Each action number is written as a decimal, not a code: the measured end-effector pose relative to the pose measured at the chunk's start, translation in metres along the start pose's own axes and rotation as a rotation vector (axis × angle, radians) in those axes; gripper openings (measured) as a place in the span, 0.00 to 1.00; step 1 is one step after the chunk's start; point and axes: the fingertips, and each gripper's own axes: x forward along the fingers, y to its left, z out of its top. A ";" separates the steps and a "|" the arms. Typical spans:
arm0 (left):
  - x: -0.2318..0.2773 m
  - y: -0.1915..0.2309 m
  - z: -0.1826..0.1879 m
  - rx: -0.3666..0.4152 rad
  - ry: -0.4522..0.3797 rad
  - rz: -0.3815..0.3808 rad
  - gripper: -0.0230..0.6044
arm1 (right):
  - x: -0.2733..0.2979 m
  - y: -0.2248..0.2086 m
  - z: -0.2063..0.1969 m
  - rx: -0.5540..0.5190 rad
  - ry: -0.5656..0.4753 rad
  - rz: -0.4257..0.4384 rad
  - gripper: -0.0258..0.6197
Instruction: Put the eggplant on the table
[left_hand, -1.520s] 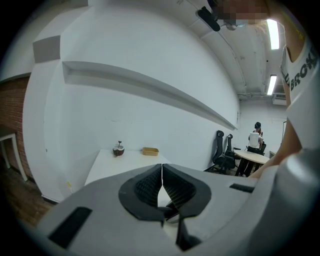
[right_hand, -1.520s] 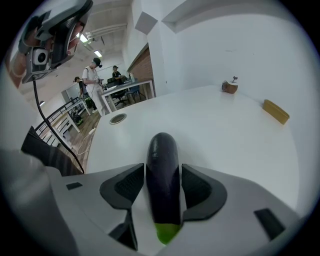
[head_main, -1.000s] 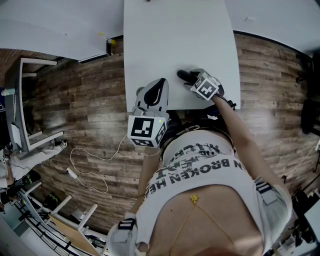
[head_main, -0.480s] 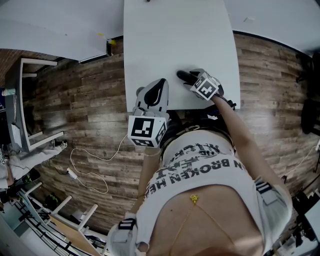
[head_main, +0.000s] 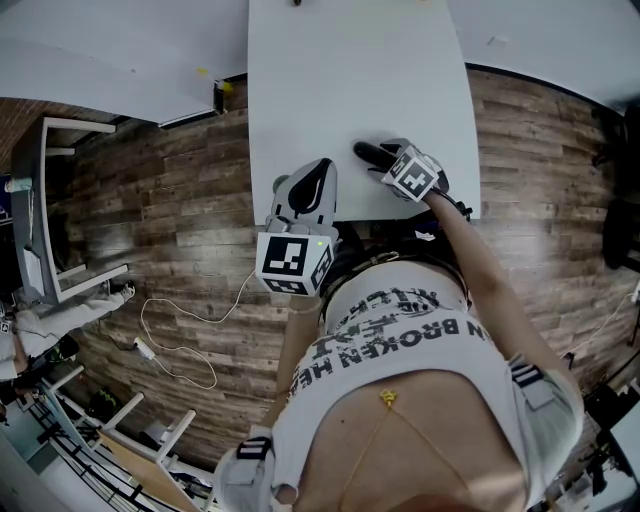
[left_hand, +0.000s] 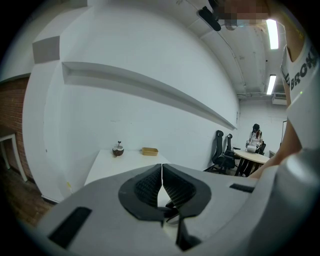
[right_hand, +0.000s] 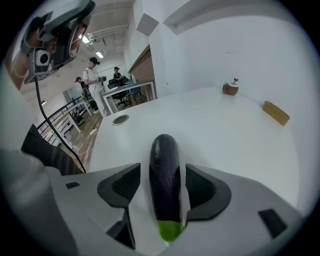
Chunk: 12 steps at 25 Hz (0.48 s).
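Currently: one eggplant (right_hand: 165, 155), elongated, glossy dark purple with a green stalk end, lies flat on the matte white surface (right_hand: 225, 140). Two grippers. Right gripper (right_hand: 162, 172): released, jaws apart, ribbed black pads flanking the eggplant with a slim gap each side. Left gripper (left_hand: 161, 170): clenched, pads meeting, nothing between, by the surface's near edge. Far end: one tan tray (right_hand: 276, 112), one small brown round object (right_hand: 230, 88).

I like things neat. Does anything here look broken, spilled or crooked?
Nothing stands out. The eggplant looks whole and seems to rest on the white table, between the right gripper's open jaws with a gap on each side. The left gripper is shut and empty. No spills show.
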 end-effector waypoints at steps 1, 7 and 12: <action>0.000 0.000 0.001 0.000 0.000 0.000 0.05 | -0.003 0.000 0.002 -0.003 -0.003 0.001 0.44; 0.000 -0.001 0.000 0.003 0.003 -0.007 0.05 | -0.027 -0.003 0.021 -0.035 -0.040 0.006 0.44; 0.003 -0.009 0.000 0.009 0.009 -0.028 0.05 | -0.056 -0.007 0.041 -0.063 -0.106 -0.030 0.44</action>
